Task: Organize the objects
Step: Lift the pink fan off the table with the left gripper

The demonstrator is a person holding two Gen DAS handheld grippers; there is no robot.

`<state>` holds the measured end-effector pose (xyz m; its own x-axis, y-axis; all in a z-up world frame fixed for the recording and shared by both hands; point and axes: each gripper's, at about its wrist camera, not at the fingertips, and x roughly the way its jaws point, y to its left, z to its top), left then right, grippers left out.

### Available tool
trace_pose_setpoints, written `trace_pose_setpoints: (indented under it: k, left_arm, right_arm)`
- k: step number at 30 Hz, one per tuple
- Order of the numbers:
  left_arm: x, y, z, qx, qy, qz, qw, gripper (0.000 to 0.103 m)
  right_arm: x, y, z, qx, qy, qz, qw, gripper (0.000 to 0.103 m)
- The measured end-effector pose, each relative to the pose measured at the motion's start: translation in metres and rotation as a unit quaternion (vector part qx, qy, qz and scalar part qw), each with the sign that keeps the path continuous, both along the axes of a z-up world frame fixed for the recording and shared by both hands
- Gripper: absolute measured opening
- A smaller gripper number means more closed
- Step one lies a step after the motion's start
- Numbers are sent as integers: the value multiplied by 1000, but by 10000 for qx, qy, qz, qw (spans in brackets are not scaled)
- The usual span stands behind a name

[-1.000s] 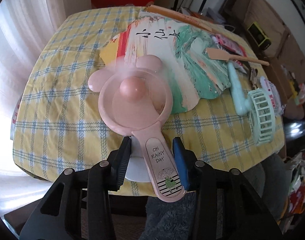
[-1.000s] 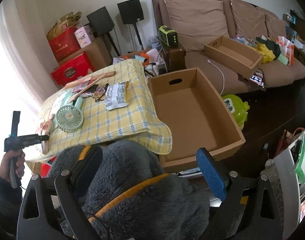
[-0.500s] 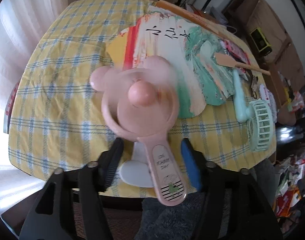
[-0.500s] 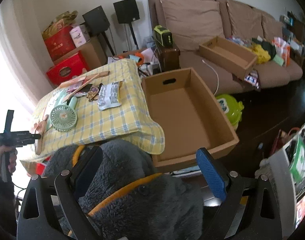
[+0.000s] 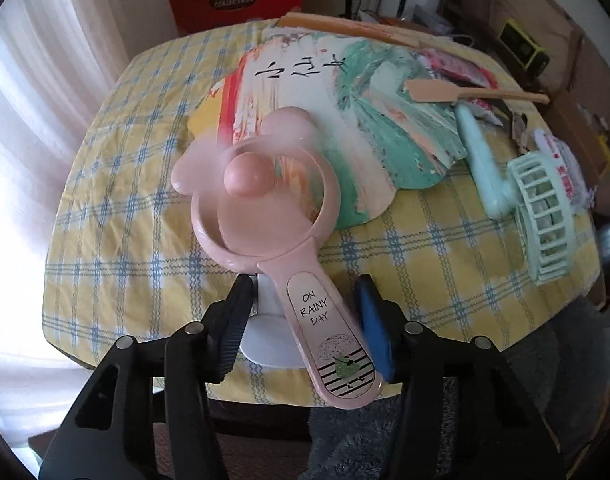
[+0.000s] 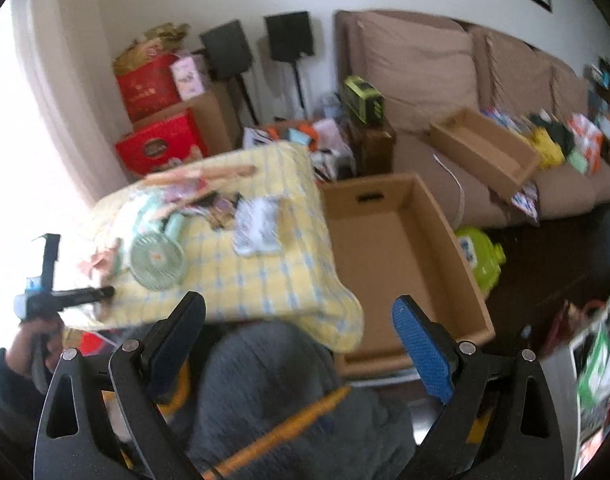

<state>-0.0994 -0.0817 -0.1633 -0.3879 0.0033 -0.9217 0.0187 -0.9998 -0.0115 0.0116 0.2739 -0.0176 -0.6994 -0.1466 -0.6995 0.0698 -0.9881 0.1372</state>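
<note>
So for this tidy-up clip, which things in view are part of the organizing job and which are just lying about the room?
Part of the job:
- pink handheld fan, between the left gripper fingers
- mint handheld fan
- painted paper fan
- wooden spatula
- snack packet
- empty cardboard box

Just lying about:
- sofa
- red gift boxes
- speakers

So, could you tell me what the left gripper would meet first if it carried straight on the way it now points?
Most likely the pink handheld fan: its handle lies between the open left gripper pads, untouched as far as I can tell, above the yellow checked tablecloth. Depth is unclear.
</note>
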Motion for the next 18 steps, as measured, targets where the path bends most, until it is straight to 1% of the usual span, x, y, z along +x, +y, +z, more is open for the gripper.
trace_pose_setpoints:
  k: [1, 3, 5, 10, 14, 18]
  left_arm:
    - [2, 0, 2, -28, 70, -18, 10000, 41]
    - [2, 3, 4, -43, 113, -23, 9999, 38]
    - [2, 2, 5, 10, 146, -45, 9999, 37]
    - [5, 2, 9, -68, 297, -150, 9994, 33]
    - [6, 1, 15, -112, 402, -209, 9989, 30]
    - [8, 0, 21, -101, 510, -257, 9983, 26]
  right_arm:
    - [-5, -8, 6, 13, 51, 104, 9999, 96]
    - [-12, -25, 16, 53, 134, 351, 9993, 96]
    - [-17, -42, 22, 140, 211, 582, 9980, 96]
    - [-24, -79, 25, 364, 295, 1022, 9937, 96]
    - [-30, -96, 20, 422, 232, 1186, 9918, 96]
    - [-35, -100, 18, 388, 201, 1226, 9915, 96]
